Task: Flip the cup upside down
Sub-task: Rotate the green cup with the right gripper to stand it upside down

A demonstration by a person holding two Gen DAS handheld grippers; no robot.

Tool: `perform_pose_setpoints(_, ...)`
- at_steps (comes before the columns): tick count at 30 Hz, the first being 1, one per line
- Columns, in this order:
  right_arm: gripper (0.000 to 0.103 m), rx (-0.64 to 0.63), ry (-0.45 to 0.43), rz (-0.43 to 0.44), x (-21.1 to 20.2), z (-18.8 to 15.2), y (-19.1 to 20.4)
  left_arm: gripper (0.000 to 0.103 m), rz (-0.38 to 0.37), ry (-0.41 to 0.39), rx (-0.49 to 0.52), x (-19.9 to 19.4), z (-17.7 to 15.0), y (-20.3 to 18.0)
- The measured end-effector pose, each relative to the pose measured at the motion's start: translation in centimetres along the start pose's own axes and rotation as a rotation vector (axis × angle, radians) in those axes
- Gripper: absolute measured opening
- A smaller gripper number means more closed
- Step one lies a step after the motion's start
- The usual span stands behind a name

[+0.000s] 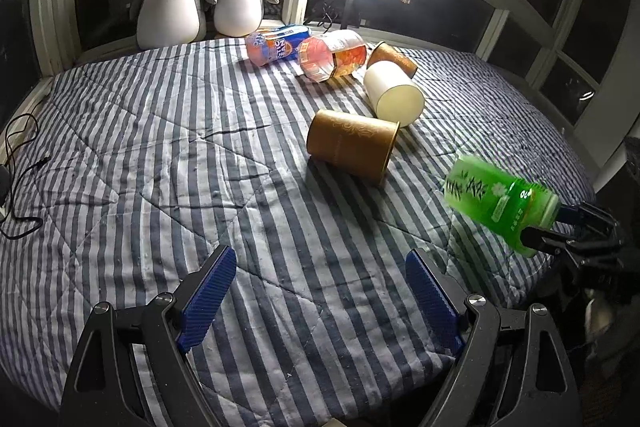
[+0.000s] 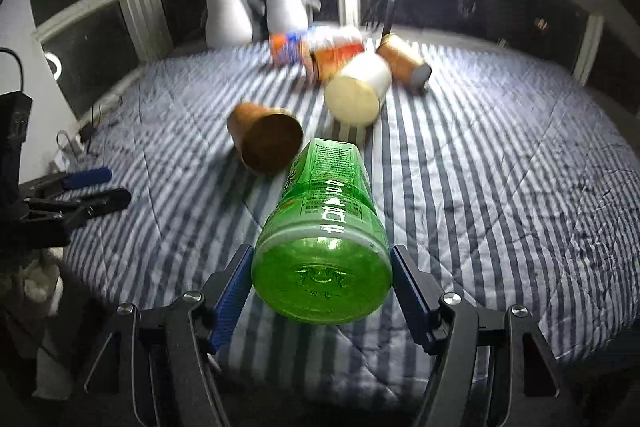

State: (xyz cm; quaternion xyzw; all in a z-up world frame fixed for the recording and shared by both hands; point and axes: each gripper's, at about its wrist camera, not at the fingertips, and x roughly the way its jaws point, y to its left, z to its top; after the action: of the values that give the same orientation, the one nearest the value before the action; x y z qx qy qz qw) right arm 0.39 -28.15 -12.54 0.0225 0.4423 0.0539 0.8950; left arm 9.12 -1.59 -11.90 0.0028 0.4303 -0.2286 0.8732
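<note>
Green cup [image 2: 324, 227] in right gripper [image 2: 322, 287], base toward camera, rim away.

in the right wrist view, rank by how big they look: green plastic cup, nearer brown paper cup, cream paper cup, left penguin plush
1. Green plastic cup, largest, though it sits right at the camera in the right gripper.
2. Nearer brown paper cup and cream paper cup: too alike to rank.
3. Left penguin plush looks comparable too; it is farthest, so unsure.

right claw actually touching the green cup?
Touching. Right wrist view: the right claw has both blue pads pressed against the green cup's base end, holding it above the striped quilt.
</note>
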Motion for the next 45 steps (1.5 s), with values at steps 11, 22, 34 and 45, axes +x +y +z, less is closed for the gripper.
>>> perform_pose_setpoints(11,0.064,-0.098,0.299,-0.001,2.7,4.2,-1.4,0.089,0.005,-0.009,-0.036,-0.4,0.1,1.0)
perform_pose_setpoints(22,0.064,-0.132,0.160,-0.030,3.2,7.3,-0.8,0.089,0.037,-0.021,-0.039,-0.9,0.2,1.5)
perform_pose_setpoints(34,0.064,-0.065,-0.060,-0.034,3.8,6.9,-1.2,0.089,0.066,-0.079,-0.005,-2.2,0.7,-0.1)
perform_pose_setpoints(45,0.064,-0.011,-0.218,-0.067,4.2,6.3,-1.1,0.089,0.082,-0.105,0.007,-2.8,0.9,-1.2)
